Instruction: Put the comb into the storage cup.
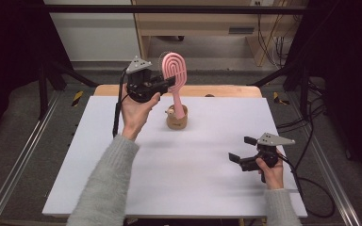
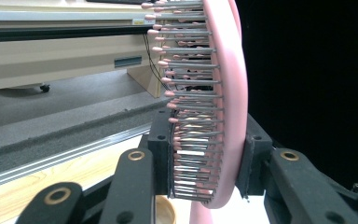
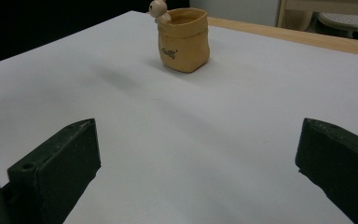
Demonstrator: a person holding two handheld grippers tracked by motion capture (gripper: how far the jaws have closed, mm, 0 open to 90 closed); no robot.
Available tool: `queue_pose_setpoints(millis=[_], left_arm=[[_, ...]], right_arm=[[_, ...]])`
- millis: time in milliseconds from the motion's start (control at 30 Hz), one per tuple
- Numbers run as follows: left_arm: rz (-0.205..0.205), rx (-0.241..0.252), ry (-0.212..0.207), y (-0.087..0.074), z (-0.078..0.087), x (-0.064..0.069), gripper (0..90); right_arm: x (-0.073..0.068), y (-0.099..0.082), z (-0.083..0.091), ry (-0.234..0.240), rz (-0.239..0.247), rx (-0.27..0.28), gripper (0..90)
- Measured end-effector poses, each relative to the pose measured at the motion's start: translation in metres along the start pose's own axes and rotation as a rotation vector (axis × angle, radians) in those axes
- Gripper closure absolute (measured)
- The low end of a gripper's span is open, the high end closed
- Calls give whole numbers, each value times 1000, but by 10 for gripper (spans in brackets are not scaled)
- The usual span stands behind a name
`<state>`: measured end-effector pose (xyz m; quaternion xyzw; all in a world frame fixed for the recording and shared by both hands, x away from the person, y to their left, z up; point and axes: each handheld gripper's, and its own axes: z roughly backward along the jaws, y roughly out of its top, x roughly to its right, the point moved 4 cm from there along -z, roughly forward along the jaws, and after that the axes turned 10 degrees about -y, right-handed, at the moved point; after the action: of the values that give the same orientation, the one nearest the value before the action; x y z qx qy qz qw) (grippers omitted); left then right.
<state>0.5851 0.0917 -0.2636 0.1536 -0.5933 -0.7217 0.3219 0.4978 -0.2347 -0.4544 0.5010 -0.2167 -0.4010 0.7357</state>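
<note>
**Standing nearly upright: brush clamped above the holder**

Gripping the pink oval plastic hairbrush (image 1: 173,70) by its head, the left gripper (image 1: 168,82) has its jaws pressed on either side, one against the bristle tips and one against the smooth back. The brush's long axis runs close to vertical, head up and tilted slightly, with its handle pointing down towards the small tan pouch-shaped holder (image 1: 176,121). That holder stands on the white table top (image 1: 122,179) near the middle of the far edge. Whether the handle tip is inside the holder or just above it cannot be told. In the left gripper view the brush (image 2: 223,102) is cut off at the top. The right gripper (image 1: 244,149) hovers near the right edge, jaws spread wide and empty.
</note>
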Motion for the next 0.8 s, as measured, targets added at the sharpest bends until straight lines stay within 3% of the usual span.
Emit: queue_pose_setpoints(millis=[800], left_arm=[[30, -14, 39, -2, -32, -23, 640]], right_arm=[[1, 0, 1, -2, -3, 7, 3]])
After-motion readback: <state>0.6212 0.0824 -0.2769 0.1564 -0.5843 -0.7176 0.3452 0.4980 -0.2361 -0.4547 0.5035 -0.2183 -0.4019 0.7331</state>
